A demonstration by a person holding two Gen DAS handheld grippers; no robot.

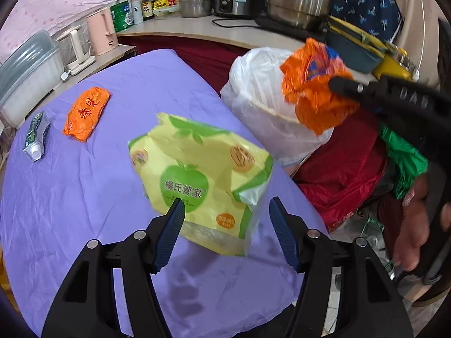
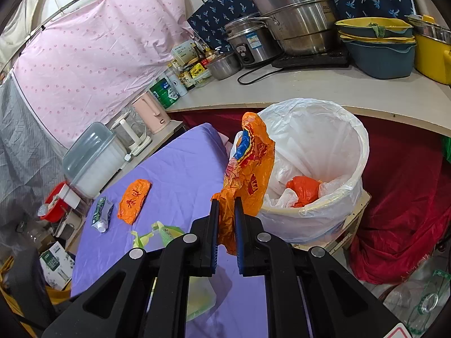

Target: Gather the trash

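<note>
My right gripper (image 2: 226, 201) is shut on an orange plastic wrapper (image 2: 251, 166) and holds it up at the near rim of the white-lined trash bin (image 2: 358, 140); the wrapper also shows in the left wrist view (image 1: 313, 84) over the bin (image 1: 253, 90). An orange piece lies inside the bin (image 2: 303, 190). My left gripper (image 1: 225, 205) is open around the near edge of a yellow-green apple-print bag (image 1: 197, 169) lying on the purple table (image 1: 84, 197). A second orange wrapper (image 1: 86, 114) and a small crushed carton (image 1: 36, 135) lie at the table's far left.
A counter (image 2: 310, 90) behind the bin carries steel pots, a rice cooker, bowls and bottles. A pink kettle (image 1: 101, 32) and a plastic box (image 1: 25, 76) stand left of the table. Red cloth (image 2: 400, 197) and empty bottles lie by the bin on the right.
</note>
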